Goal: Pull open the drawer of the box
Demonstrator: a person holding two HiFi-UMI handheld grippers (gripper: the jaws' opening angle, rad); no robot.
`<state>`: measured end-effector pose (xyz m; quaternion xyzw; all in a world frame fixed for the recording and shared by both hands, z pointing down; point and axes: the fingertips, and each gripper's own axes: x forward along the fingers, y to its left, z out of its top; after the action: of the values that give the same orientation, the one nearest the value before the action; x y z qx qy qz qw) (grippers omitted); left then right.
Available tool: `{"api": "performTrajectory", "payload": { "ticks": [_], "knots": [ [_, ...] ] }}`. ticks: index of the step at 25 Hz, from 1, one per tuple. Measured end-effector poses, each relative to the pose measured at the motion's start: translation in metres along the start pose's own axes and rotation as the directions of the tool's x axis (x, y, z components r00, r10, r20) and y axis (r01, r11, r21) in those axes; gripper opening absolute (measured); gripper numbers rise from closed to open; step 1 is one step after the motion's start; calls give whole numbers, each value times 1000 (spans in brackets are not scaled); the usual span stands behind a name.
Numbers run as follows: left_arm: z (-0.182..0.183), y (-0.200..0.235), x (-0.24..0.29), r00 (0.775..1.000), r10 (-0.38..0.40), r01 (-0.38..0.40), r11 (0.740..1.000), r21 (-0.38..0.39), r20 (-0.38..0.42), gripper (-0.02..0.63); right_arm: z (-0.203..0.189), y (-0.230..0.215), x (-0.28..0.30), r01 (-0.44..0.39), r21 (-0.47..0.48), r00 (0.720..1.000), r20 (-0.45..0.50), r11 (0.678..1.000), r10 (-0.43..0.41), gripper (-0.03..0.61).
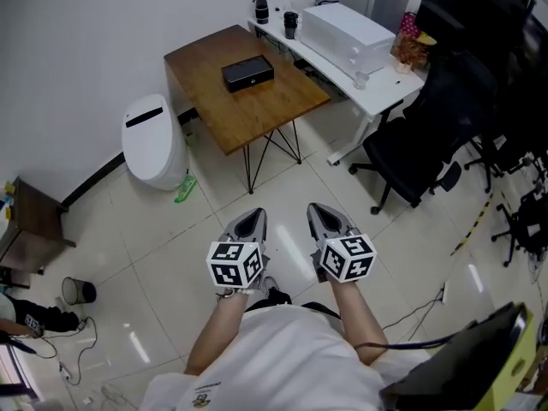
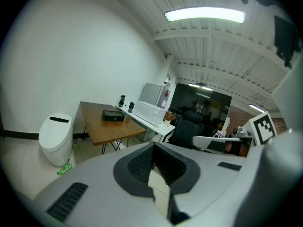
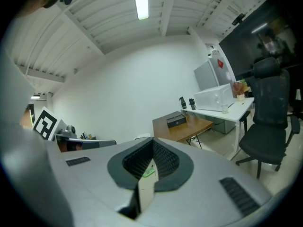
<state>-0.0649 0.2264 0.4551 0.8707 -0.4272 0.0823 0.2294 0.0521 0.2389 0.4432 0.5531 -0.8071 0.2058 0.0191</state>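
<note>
The black box (image 1: pixel 248 74) rests in the middle of a brown wooden table (image 1: pixel 282 110), far ahead of both grippers; its drawer looks closed. It shows small in the left gripper view (image 2: pixel 112 116) and in the right gripper view (image 3: pixel 176 121). My left gripper (image 1: pixel 251 222) and right gripper (image 1: pixel 323 216) are held side by side over the tiled floor, close to the person's body and pointing toward the table. Both have their jaws together with nothing between them. The left gripper (image 2: pixel 154 163) and the right gripper (image 3: pixel 150 163) show only a thin slit between their ribbed pads.
A white rounded bin (image 1: pixel 154 141) stands left of the table, with a green item (image 1: pixel 185 188) on the floor beside it. A white desk (image 1: pixel 390 84) holding a white appliance (image 1: pixel 347 34) stands behind the table on the right. Black office chairs (image 1: pixel 428 135) crowd the right. A low dark stand (image 1: pixel 34 221) is at the left.
</note>
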Motion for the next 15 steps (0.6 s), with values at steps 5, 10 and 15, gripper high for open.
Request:
{"api": "performTrajectory", "payload": {
  "ticks": [5, 10, 15],
  "knots": [
    [19, 28, 15, 1000, 3, -3, 1000, 11, 7, 3, 10, 3, 31, 0, -15, 1000, 0, 1000, 0, -14],
    [31, 53, 34, 1000, 25, -25, 1000, 1, -2, 3, 13, -2, 56, -11, -26, 1000, -21, 1000, 11, -14],
    [43, 73, 61, 999, 42, -42, 999, -13, 1, 3, 25, -15, 94, -33, -33, 999, -24, 999, 32, -14]
  ]
}}
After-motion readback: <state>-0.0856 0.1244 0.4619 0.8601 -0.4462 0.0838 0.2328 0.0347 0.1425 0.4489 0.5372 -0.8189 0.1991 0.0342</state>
